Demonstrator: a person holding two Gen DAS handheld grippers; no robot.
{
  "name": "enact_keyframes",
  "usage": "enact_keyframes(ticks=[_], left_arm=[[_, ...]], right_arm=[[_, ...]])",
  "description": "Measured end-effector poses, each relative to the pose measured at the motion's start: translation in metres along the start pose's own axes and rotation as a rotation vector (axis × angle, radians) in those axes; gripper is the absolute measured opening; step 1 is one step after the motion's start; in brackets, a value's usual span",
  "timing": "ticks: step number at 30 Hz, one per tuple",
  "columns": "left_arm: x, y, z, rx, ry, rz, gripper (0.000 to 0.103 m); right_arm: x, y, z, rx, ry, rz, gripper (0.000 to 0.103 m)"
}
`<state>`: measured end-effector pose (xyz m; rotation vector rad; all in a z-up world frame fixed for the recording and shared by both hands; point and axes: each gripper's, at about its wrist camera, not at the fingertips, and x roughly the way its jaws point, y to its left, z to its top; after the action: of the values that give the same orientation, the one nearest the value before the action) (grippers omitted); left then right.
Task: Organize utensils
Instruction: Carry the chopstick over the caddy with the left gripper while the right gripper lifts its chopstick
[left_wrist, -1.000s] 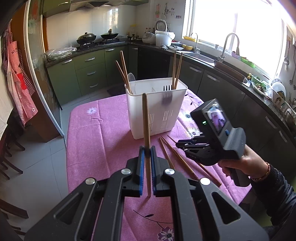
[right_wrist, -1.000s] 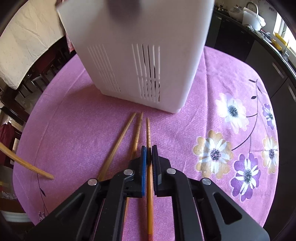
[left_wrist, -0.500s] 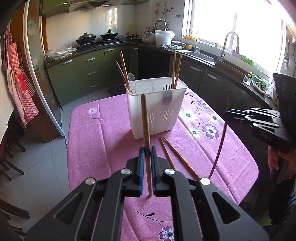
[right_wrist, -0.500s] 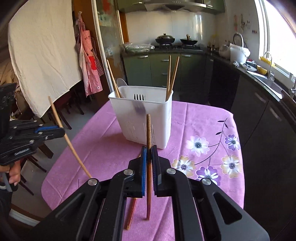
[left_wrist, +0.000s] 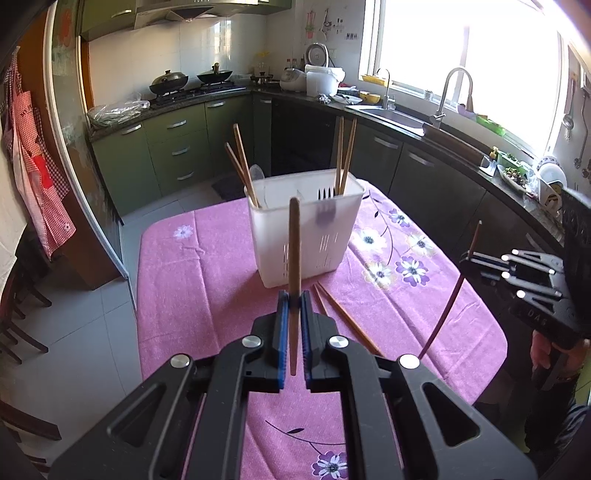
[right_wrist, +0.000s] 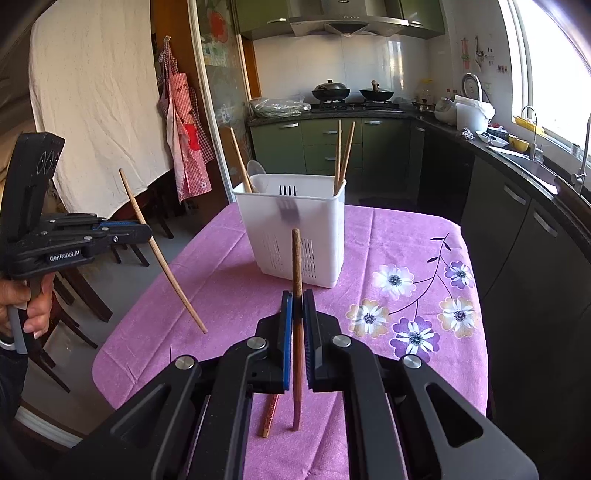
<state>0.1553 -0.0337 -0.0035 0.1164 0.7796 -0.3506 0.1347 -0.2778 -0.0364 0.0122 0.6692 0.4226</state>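
My left gripper (left_wrist: 294, 300) is shut on a light wooden chopstick (left_wrist: 294, 247) that stands upright in front of the white utensil holder (left_wrist: 306, 240). In the right wrist view the left gripper (right_wrist: 147, 232) hovers off the table's left edge, its chopstick (right_wrist: 162, 258) slanting down. My right gripper (right_wrist: 297, 300) is shut on a darker chopstick (right_wrist: 296, 258), held upright above the table short of the holder (right_wrist: 291, 229). The right gripper (left_wrist: 468, 256) and its chopstick (left_wrist: 448, 310) show at the right of the left wrist view. Two loose chopsticks (left_wrist: 343, 317) lie before the holder.
The holder stands on a table with a pink floral cloth (left_wrist: 207, 266) and has chopsticks, a fork and a spoon in it. Dark chairs (right_wrist: 85, 295) stand by the table's left side. Green cabinets and a counter with a sink (left_wrist: 391, 114) line the far walls.
My right gripper has lifted its chopstick off the table, rising and pulling back from the holder. The left gripper has stayed where it was with its chopstick.
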Motion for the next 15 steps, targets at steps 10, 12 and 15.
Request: enact_keyframes(ticks=[10, 12, 15], left_arm=[[-0.031, -0.005, 0.094, 0.006, -0.089, -0.013, 0.006], [-0.035, -0.006, 0.116, 0.005, -0.114, -0.014, 0.006], [-0.039, -0.010, 0.143, 0.014, -0.160, 0.015, 0.006]], right_arm=[[-0.003, -0.009, -0.001, 0.012, -0.020, 0.006, 0.006], [-0.004, -0.010, -0.002, 0.013, -0.022, 0.010, 0.006], [-0.005, -0.014, -0.003, 0.018, -0.027, 0.016, 0.007]])
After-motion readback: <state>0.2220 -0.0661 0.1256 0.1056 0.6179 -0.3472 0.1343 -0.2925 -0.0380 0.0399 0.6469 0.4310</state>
